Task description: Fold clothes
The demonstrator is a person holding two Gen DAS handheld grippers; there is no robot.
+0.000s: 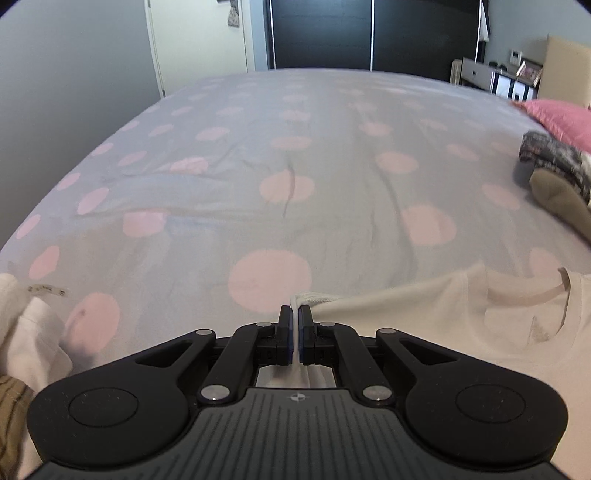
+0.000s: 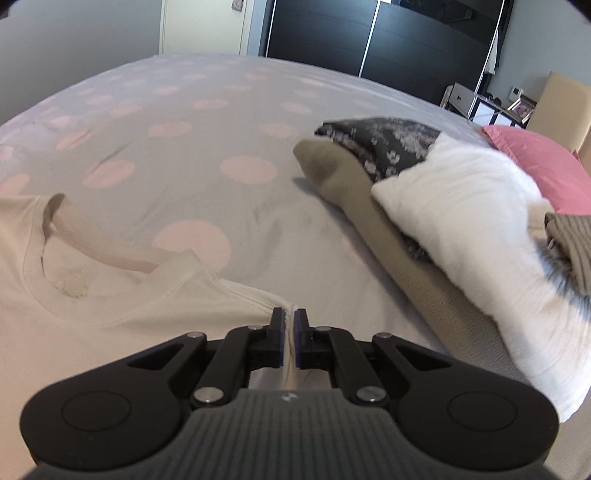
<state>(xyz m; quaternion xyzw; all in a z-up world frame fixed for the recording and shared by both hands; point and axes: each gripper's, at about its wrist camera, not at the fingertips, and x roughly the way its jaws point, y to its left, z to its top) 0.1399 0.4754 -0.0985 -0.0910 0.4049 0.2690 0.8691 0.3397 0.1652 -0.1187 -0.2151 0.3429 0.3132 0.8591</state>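
Note:
A cream T-shirt (image 1: pixel 461 325) lies on the bed with its neckline facing away from me. My left gripper (image 1: pixel 295 314) is shut on the shirt's left shoulder edge, with white fabric pinched between the pads. In the right wrist view the same T-shirt (image 2: pixel 110 295) spreads to the left, its collar open. My right gripper (image 2: pixel 289 318) is shut on the shirt's right shoulder edge, a fold of cloth bunched between the jaws.
The bed cover (image 1: pixel 295 166) is grey with pink dots. A pile of folded clothes (image 2: pixel 424 192) lies at the right: beige, dark patterned, white. A pink pillow (image 2: pixel 543 162) is behind it. More white cloth (image 1: pixel 33 332) lies at the left. A dark wardrobe (image 1: pixel 369 33) stands beyond the bed.

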